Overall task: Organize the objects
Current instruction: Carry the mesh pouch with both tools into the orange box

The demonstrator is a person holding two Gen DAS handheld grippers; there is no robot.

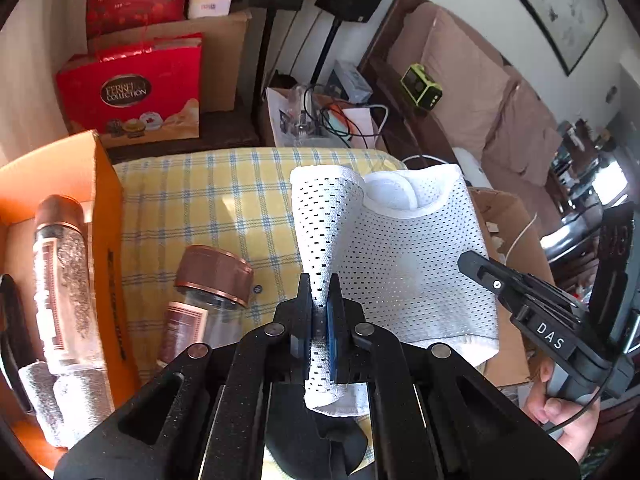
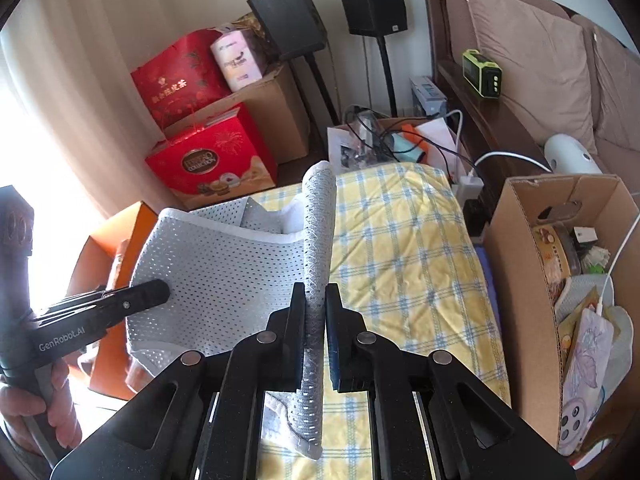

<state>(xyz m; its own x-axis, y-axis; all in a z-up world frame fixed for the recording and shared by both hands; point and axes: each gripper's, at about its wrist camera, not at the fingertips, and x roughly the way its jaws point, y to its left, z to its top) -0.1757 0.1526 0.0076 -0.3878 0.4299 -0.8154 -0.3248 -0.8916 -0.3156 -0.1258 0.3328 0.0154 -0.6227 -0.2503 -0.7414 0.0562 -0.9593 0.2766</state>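
Note:
A white perforated mesh garment [image 1: 408,256] hangs stretched between both grippers above a yellow checked cloth [image 1: 208,208]. My left gripper [image 1: 320,284] is shut on one edge of the garment. My right gripper [image 2: 316,296] is shut on the opposite edge [image 2: 318,240]; the garment's panel [image 2: 224,276] spreads to its left. The right gripper shows in the left wrist view [image 1: 520,296], the left gripper in the right wrist view [image 2: 120,304]. A clear jar with a copper lid [image 1: 208,292] lies on the cloth. An orange box [image 1: 100,216] holds a tall copper-capped bottle [image 1: 60,272].
A brown cardboard box [image 2: 520,280] full of items stands right of the table. Red gift bags [image 2: 208,156], a carton, speakers [image 2: 372,0] and a cable-filled box [image 2: 384,140] stand behind. A brown sofa [image 2: 540,60] is at the far right.

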